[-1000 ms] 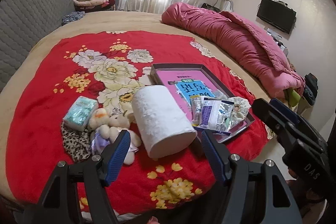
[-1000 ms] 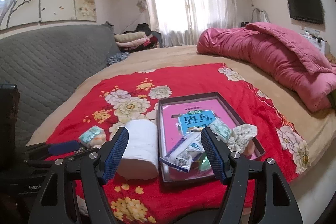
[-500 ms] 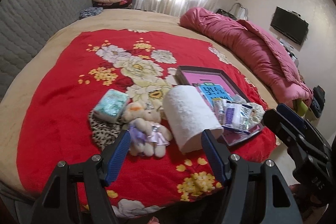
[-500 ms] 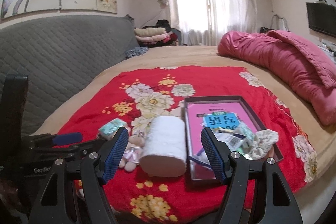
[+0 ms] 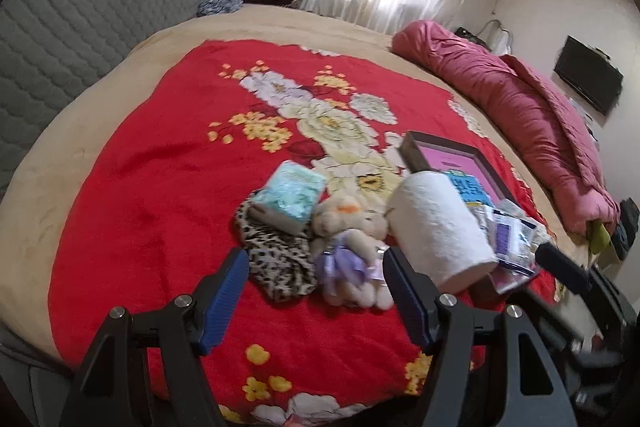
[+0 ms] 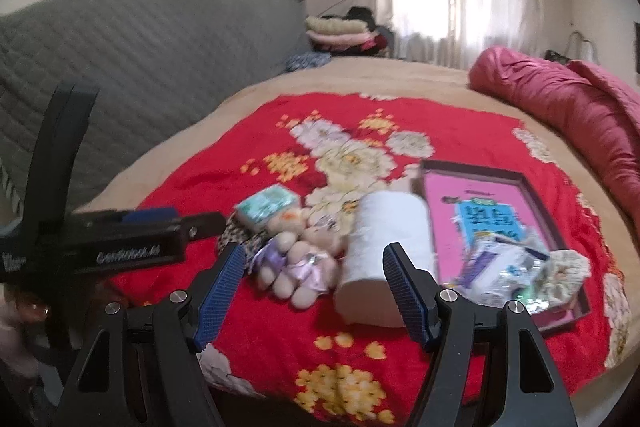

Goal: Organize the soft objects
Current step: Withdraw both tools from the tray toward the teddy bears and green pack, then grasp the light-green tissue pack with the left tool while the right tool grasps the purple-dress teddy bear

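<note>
Plush red blanket (image 5: 152, 211), fuzzy teddy (image 5: 352, 227), soft paper roll (image 5: 436, 227).

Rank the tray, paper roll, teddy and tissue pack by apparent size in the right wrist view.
1. tray
2. paper roll
3. teddy, close to the roll, so unsure
4. tissue pack

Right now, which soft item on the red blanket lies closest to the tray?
The white paper roll, lying on its side against the tray; the teddy and tissue pack sit farther left.

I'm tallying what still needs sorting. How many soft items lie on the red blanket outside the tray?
4: tissue pack, leopard-print cloth beneath it, teddy bear in the middle, paper roll beside the tray. More may be hidden underneath.
</note>
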Tool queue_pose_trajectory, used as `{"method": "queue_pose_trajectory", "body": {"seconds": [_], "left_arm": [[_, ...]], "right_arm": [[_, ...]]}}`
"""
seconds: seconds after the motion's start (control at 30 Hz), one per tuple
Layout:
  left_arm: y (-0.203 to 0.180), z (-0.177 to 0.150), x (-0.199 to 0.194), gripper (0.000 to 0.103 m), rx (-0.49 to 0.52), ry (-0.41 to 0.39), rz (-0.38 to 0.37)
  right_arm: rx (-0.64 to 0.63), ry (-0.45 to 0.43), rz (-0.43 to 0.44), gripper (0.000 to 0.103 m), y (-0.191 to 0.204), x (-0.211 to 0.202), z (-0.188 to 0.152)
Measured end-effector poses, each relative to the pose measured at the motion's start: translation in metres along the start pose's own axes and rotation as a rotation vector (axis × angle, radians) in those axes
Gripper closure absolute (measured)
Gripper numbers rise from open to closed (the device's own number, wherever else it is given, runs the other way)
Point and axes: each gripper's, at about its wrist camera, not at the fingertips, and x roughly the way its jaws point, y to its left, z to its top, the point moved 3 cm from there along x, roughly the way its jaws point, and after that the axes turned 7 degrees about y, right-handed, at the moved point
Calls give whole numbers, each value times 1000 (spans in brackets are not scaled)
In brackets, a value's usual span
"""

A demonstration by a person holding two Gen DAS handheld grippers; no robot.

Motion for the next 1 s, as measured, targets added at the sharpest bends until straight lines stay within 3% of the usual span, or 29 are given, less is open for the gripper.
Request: {"method": "queue_pose_trajectory", "body": {"seconds": [0.53, 1.0], "left_arm": [[25, 29, 73, 34, -1, 78, 19], [29, 53, 116, 34, 24, 111, 28]], "right_arm": [[-90, 178, 10, 30, 23, 101, 5], [-77, 212, 24, 30, 18, 135, 14]]}}
